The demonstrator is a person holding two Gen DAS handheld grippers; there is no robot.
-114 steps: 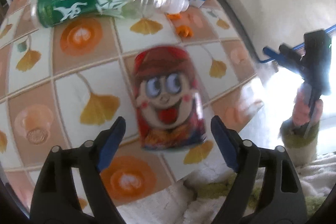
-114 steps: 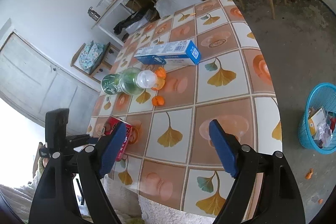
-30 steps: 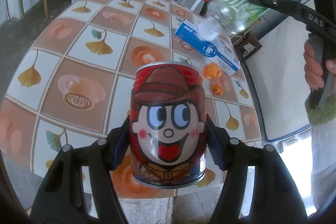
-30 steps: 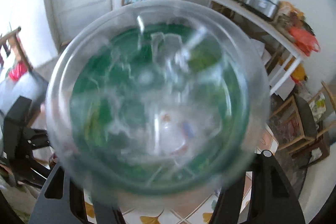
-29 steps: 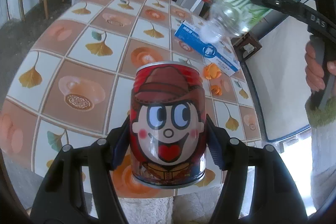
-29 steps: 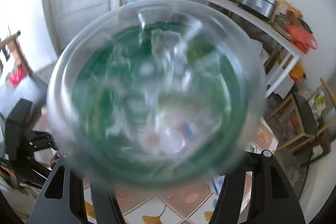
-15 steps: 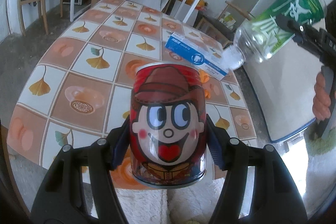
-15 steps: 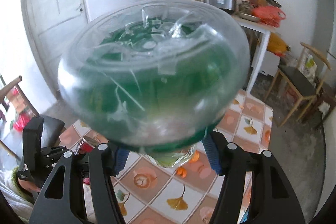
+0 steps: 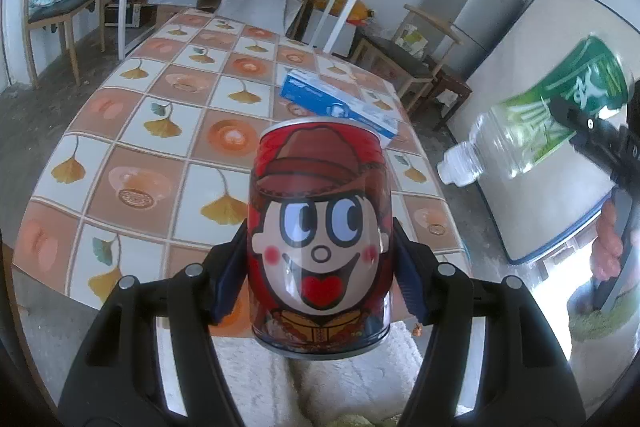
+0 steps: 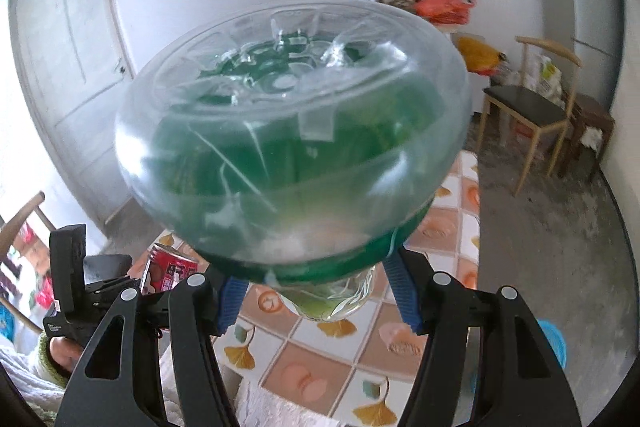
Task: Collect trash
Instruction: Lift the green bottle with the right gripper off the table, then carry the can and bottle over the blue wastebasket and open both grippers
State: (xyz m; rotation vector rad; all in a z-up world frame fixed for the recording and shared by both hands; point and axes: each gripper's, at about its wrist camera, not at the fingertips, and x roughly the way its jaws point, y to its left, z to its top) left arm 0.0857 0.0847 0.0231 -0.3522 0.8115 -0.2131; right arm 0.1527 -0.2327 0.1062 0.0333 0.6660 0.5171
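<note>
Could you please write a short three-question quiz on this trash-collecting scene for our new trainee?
1. True or false: the left gripper is shut on the red cartoon can.
2. What does the right gripper hold? A) blue box B) green-labelled plastic bottle C) nothing
3. Which item still lies on the tiled table?

Key:
1. True.
2. B, the green-labelled plastic bottle.
3. The blue box.

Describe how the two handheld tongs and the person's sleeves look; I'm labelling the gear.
Both tongs, left and right, have black plastic arms with triangular cutouts, silver rivets and blue pads. The right one's handle carries white lettering. The sleeves are whitish fleece with green cuffs.
</note>
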